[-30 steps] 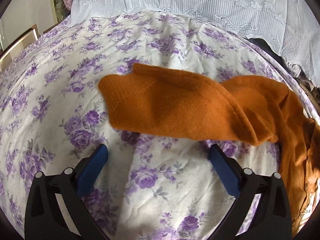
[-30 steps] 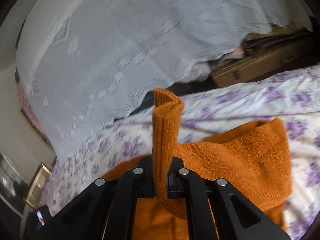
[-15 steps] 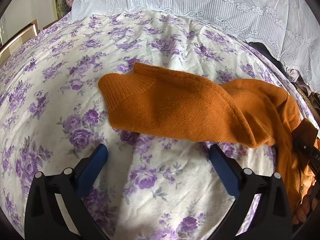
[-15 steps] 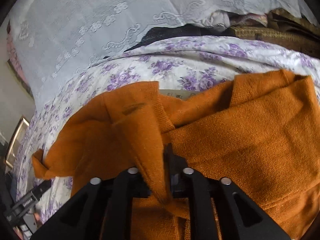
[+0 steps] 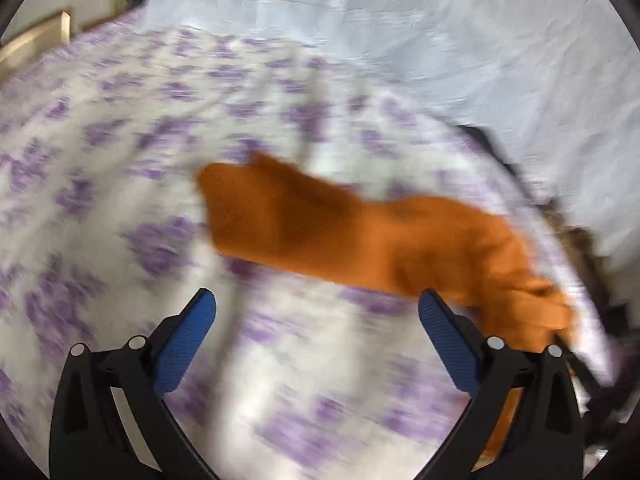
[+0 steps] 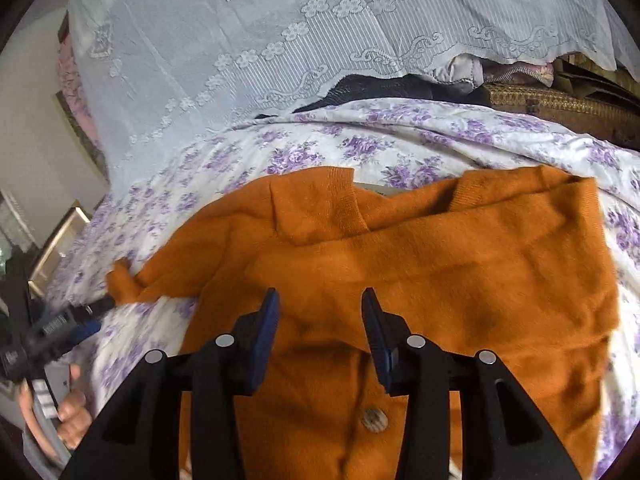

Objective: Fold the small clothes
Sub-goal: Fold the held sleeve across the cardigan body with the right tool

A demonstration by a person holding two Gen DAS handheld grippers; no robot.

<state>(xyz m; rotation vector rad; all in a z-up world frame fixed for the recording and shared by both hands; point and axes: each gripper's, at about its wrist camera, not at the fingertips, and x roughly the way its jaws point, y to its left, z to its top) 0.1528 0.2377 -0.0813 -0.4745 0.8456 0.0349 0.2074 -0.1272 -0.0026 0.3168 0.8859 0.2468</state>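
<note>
An orange knit cardigan (image 6: 420,272) lies on the purple-flowered bedsheet (image 6: 360,148), with a wooden button (image 6: 374,420) near the front. My right gripper (image 6: 320,308) is open just above the cardigan's body and holds nothing. One sleeve (image 5: 288,220) stretches out to the left in the blurred left wrist view. My left gripper (image 5: 316,320) is open and empty over the sheet, just in front of that sleeve. It also shows in the right wrist view (image 6: 64,324) at the far left, near the sleeve's cuff (image 6: 120,280).
A white lace cover (image 6: 280,40) hangs behind the bed. Dark clothes (image 6: 380,88) and a brown woven thing (image 6: 552,104) lie at the back right. A wooden frame (image 5: 36,36) stands at the far left.
My right gripper has opened and let go of the cardigan fabric, which now lies flat. The left gripper has moved quickly, blurring its view, and the sleeve now sits farther from it.
</note>
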